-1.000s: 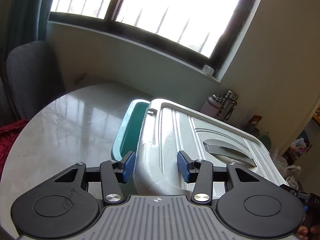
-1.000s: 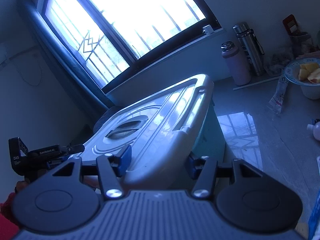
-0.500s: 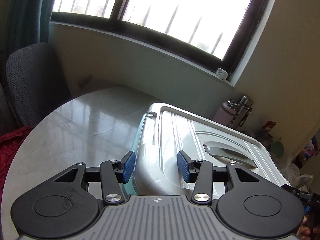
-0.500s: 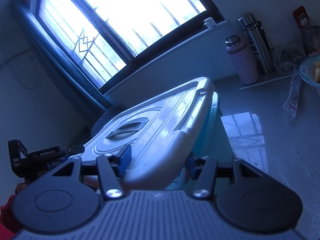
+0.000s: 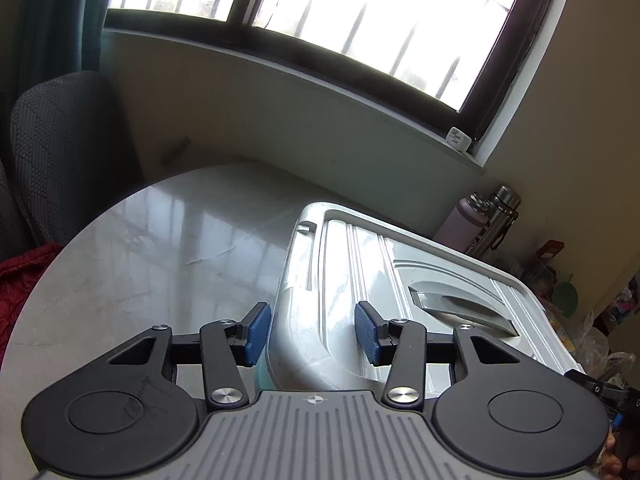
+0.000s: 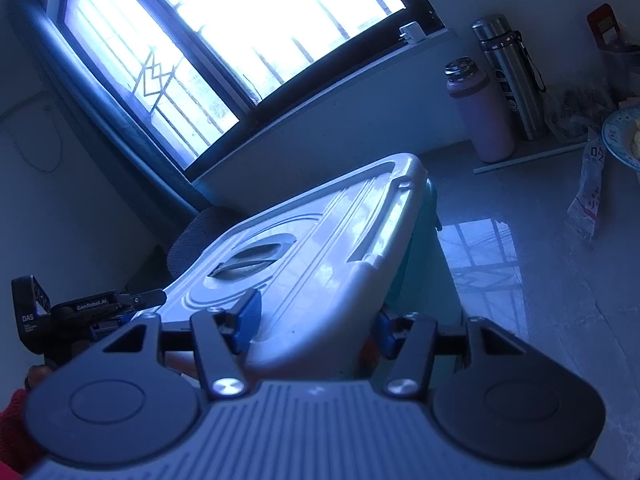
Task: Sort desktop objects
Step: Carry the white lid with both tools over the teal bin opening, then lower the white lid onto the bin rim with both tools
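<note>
1. The lid [image 5: 360,280] sits on the teal box [image 6: 416,280] on the table [image 5: 160,248], pretty much seated.
2. Your left gripper [image 5: 310,330] straddles one lid corner, fingers apart; can't tell if the pads [image 5: 256,326] touch.
3. Right gripper [image 6: 316,324]: same at the other corner, fingers apart w/ the lid edge between them.
4. The lid looks like light, stiff, glossy plastic, so prob. slippery. Hold it by the rim at both corners or by the recessed handle [image 5: 460,308], and keep it level.
</note>
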`<state>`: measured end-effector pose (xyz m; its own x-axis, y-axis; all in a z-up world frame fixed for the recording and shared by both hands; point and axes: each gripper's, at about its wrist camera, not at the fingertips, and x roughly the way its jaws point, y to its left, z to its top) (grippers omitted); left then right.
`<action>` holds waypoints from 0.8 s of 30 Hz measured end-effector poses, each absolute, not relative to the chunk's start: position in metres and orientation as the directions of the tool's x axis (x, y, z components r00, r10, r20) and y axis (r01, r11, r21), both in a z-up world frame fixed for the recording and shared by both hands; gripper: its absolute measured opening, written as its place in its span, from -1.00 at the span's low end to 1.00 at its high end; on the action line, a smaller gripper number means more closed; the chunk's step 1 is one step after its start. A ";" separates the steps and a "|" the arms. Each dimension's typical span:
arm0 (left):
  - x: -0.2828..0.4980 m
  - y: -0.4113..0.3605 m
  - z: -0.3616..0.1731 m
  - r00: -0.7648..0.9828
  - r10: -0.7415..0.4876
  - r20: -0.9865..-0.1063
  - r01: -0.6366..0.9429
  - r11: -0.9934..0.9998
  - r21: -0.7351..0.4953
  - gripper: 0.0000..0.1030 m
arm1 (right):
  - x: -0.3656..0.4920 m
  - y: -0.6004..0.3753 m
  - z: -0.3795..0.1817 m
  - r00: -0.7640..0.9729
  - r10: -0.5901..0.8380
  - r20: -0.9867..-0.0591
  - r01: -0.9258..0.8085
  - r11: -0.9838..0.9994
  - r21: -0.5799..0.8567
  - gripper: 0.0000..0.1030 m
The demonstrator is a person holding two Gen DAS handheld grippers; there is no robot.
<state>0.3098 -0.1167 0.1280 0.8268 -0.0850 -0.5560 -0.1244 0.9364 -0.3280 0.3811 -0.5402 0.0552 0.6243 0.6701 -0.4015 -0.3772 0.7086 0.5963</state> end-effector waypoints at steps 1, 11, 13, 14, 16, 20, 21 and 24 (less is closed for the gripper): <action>0.311 -0.118 0.127 0.823 -0.089 -0.561 -0.120 0.938 -0.325 -0.07 | 0.381 -0.539 0.055 0.626 0.663 -0.411 -0.374 0.717 0.588 0.24; 0.312 -0.128 0.137 0.822 -0.040 -0.568 -0.102 0.971 -0.215 -0.04 | 0.374 -0.519 0.067 0.654 0.552 -0.518 -0.363 0.829 0.425 0.49; 0.312 -0.126 0.136 0.819 -0.037 -0.572 -0.112 0.969 -0.222 -0.04 | 0.372 -0.517 0.070 0.668 0.500 -0.551 -0.344 0.864 0.367 0.56; 0.312 -0.125 0.135 0.817 -0.036 -0.575 -0.115 0.968 -0.224 -0.04 | 0.371 -0.518 0.071 0.669 0.498 -0.552 -0.345 0.866 0.362 0.56; 0.313 -0.125 0.133 0.813 -0.037 -0.581 -0.118 0.967 -0.226 -0.04 | 0.370 -0.518 0.072 0.672 0.492 -0.553 -0.347 0.869 0.352 0.57; 0.315 -0.128 0.132 0.812 -0.041 -0.582 -0.109 0.969 -0.221 -0.04 | 0.369 -0.521 0.073 0.673 0.486 -0.557 -0.340 0.873 0.350 0.57; 0.314 -0.129 0.133 0.812 -0.040 -0.582 -0.108 0.970 -0.217 -0.04 | 0.370 -0.522 0.073 0.672 0.486 -0.559 -0.335 0.873 0.356 0.57; 0.314 -0.130 0.135 0.812 -0.037 -0.583 -0.107 0.972 -0.210 -0.04 | 0.370 -0.523 0.070 0.673 0.477 -0.565 -0.331 0.878 0.346 0.57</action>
<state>0.3137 -0.1297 0.1349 0.8119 -0.0371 -0.5827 -0.1066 0.9718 -0.2104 0.3703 -0.5232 0.0699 0.6733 0.4770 -0.5650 -0.3312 0.8777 0.3463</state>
